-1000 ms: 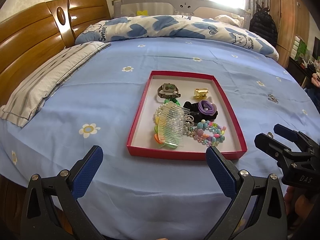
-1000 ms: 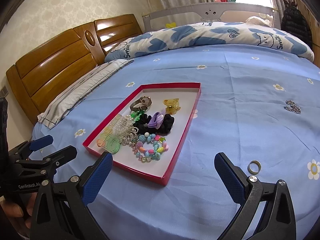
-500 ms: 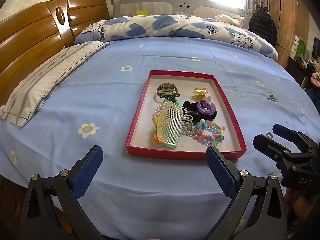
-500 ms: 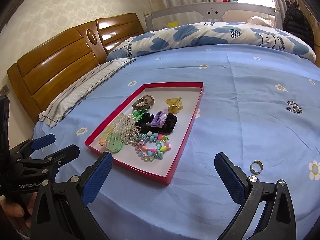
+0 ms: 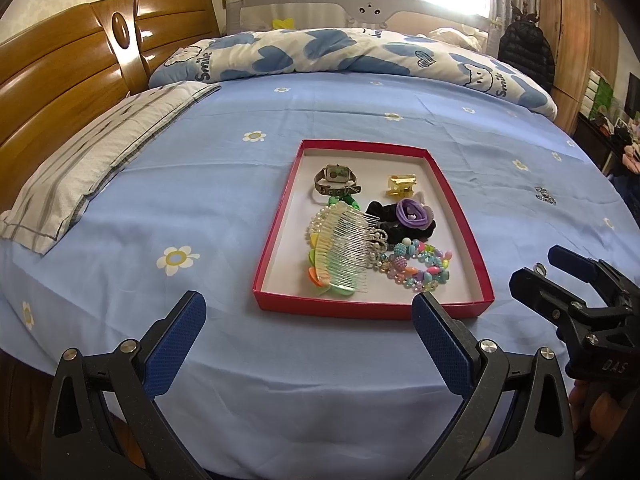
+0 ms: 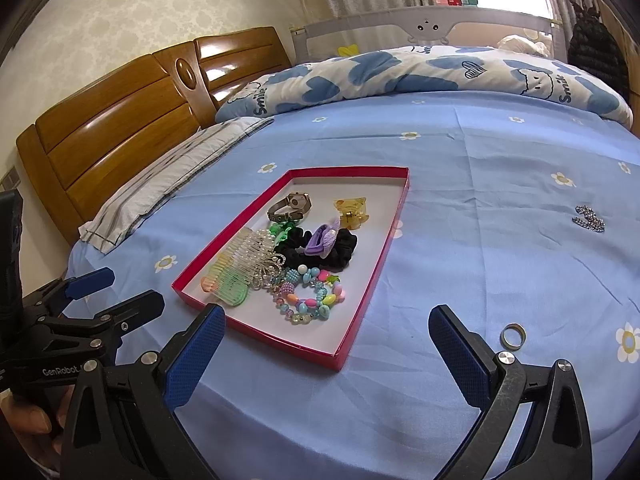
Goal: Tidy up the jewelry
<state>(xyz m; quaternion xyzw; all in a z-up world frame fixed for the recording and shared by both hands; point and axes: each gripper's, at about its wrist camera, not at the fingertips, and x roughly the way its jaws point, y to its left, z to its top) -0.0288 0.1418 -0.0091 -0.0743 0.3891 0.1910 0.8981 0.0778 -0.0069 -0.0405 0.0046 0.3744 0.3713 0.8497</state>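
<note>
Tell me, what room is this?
Most likely a bedroom: a wooden headboard, a striped pillow and a folded quilt on a bed with a blue sheet.

Red tray (image 5: 276,216) of heaped jewelry — ring (image 6: 513,336), silver chain (image 6: 589,219) apart on sheet.

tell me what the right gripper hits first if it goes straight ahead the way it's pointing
Probably the near right corner of the red tray, though depth is unclear. The right gripper is open, and the gold ring lies off to its right.
</note>
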